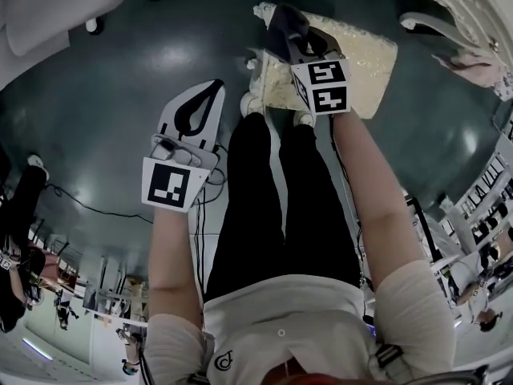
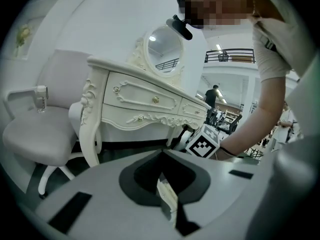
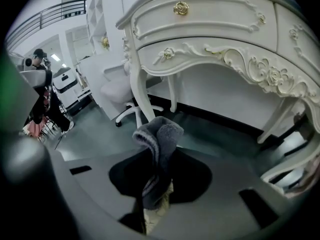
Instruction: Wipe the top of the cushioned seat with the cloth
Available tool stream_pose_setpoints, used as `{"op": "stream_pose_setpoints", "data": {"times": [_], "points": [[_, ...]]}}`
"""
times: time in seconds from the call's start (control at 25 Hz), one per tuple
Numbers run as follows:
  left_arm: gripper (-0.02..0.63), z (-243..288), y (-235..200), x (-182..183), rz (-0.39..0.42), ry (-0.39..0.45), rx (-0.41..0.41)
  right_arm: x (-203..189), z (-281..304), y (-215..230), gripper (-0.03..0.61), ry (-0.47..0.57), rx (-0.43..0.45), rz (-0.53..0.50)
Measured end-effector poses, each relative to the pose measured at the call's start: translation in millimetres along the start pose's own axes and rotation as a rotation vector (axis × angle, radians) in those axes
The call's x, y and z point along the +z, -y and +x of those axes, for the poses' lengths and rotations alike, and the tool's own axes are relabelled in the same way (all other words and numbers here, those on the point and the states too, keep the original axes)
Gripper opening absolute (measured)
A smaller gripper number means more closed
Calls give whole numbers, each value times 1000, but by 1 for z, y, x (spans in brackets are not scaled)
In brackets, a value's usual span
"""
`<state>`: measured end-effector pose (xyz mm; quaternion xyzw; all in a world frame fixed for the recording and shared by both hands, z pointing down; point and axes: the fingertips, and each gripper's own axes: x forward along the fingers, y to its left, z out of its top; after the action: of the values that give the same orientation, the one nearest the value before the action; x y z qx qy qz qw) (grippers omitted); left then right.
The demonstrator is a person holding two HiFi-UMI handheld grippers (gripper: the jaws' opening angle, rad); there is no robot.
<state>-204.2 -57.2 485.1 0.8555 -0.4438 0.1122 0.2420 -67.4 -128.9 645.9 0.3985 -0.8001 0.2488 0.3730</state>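
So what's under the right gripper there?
The cream seat lies below the right gripper, whose jaws are shut on a grey cloth. The gripper covers the patch of seat beneath it, so whether the cloth touches the seat cannot be seen.

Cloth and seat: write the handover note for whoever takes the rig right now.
Left claw: shut, empty, hanging over the floor.
Right claw: shut on the grey cloth, held over the left end of the cushioned seat as the head view shows it; contact cannot be told.
Done: cloth is in the claw and at the seat.
Left: wipe across the seat top; nothing shows how much is already wiped.
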Motion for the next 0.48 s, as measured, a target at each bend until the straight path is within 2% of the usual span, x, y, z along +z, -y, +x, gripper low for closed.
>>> {"op": "stream_pose_setpoints", "data": {"times": [0.28,0.48], "points": [[14,14,24,11,11,45,15,-8,-4,12,87,24,14,-14],[14,32,54,11,11,55,-15,-18,-14,28,91,13,18,-20]]}}
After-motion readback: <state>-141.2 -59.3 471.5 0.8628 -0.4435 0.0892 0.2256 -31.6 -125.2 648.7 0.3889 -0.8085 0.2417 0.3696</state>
